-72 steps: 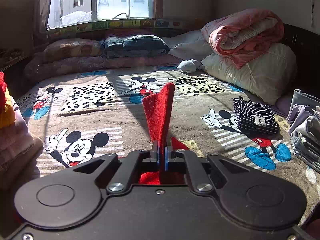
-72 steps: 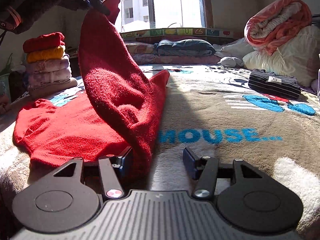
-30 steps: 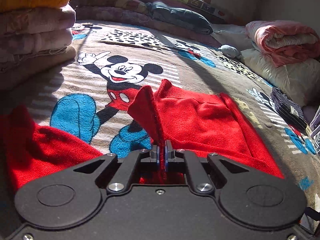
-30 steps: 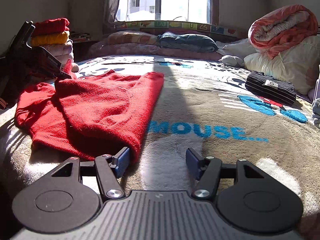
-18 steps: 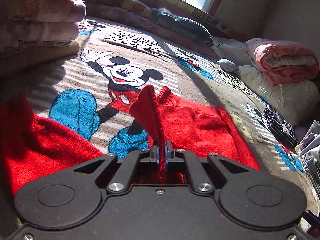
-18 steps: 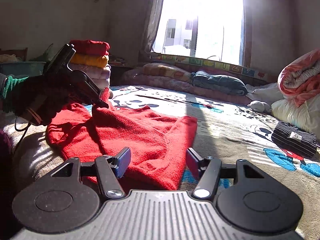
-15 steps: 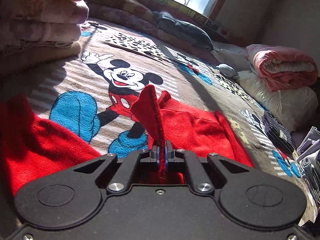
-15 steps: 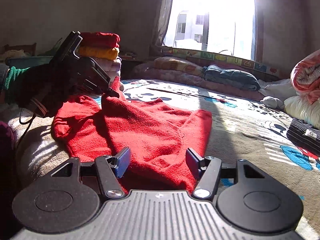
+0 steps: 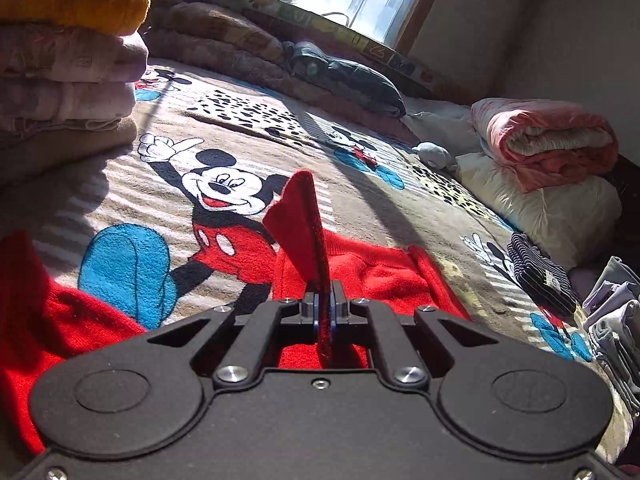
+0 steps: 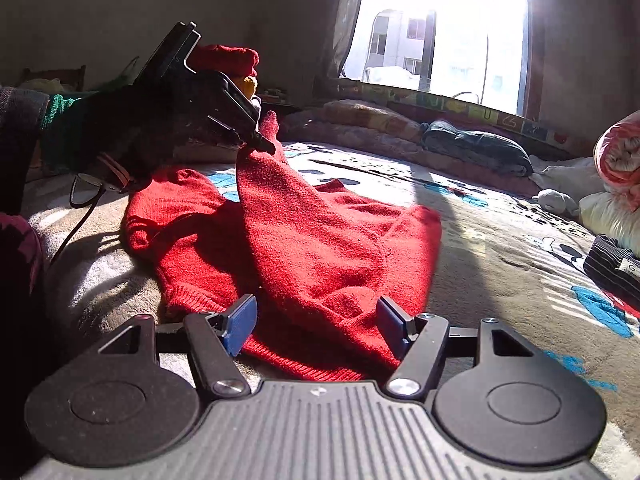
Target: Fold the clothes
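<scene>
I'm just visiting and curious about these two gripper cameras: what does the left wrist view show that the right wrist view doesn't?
Only the left wrist view shows the Mickey Mouse print on the blanket and the pale folded clothes at the far right. Only the right wrist view shows the person's gloved hand holding the left gripper, which pinches the cloth from above, and the right gripper open over the near hem. Both show the red sweater, the striped folded garment and the sunlit window.

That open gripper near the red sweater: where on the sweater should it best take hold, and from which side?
Probably the ribbed bottom hem of the red sweater, approached low and head-on from the near side. That edge lies flat on the blanket right in front of the open right gripper, while the left gripper already pinches a far corner up.
</scene>
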Action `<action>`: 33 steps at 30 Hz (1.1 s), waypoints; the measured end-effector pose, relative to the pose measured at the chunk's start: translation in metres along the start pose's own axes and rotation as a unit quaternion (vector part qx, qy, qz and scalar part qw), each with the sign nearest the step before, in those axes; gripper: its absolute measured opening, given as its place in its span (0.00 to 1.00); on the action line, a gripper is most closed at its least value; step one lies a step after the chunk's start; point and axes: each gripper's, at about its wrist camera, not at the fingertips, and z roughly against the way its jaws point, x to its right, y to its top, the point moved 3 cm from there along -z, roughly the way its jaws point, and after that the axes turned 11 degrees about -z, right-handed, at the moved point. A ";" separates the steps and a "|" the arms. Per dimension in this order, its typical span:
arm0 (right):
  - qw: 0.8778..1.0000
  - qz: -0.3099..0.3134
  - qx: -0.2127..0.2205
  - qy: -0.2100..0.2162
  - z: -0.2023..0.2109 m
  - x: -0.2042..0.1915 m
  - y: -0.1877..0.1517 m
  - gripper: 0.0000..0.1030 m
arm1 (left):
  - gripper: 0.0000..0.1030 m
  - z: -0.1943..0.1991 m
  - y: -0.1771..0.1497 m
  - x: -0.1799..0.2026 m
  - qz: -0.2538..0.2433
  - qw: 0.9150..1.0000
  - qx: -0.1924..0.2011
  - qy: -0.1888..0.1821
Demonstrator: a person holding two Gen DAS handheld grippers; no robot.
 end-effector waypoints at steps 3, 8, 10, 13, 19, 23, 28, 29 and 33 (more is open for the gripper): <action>1.000 -0.005 -0.025 0.007 -0.007 0.000 -0.005 0.67 | 0.04 0.002 -0.005 -0.008 0.026 1.000 0.004 0.001; 0.998 -0.011 -0.049 0.028 -0.006 0.002 -0.003 0.66 | 0.04 -0.012 -0.014 -0.009 0.006 0.999 -0.027 0.022; 0.998 -0.010 -0.053 0.035 -0.008 0.003 0.000 0.66 | 0.04 -0.013 -0.015 -0.011 0.011 0.999 -0.028 0.022; 0.997 -0.009 -0.060 0.046 -0.010 0.006 0.004 0.67 | 0.04 -0.015 -0.017 -0.014 0.018 0.999 -0.031 0.022; 0.995 -0.007 -0.072 0.067 -0.015 0.010 0.011 0.83 | 0.05 -0.018 -0.017 -0.019 0.040 0.998 -0.037 0.020; 0.994 -0.006 -0.077 0.080 -0.017 0.013 0.016 0.79 | 0.05 -0.019 -0.017 -0.021 0.048 0.998 -0.042 0.023; 0.995 -0.032 -0.065 0.072 -0.023 0.017 0.011 0.80 | 0.04 -0.014 -0.008 -0.012 0.030 0.998 -0.033 0.044; 0.995 -0.029 -0.064 0.071 -0.023 0.016 0.011 0.80 | 0.04 -0.012 -0.004 -0.009 0.027 0.998 -0.029 0.046; 0.994 -0.054 -0.063 0.072 -0.022 0.021 0.011 0.79 | 0.03 -0.006 0.018 0.009 0.011 0.999 -0.016 0.048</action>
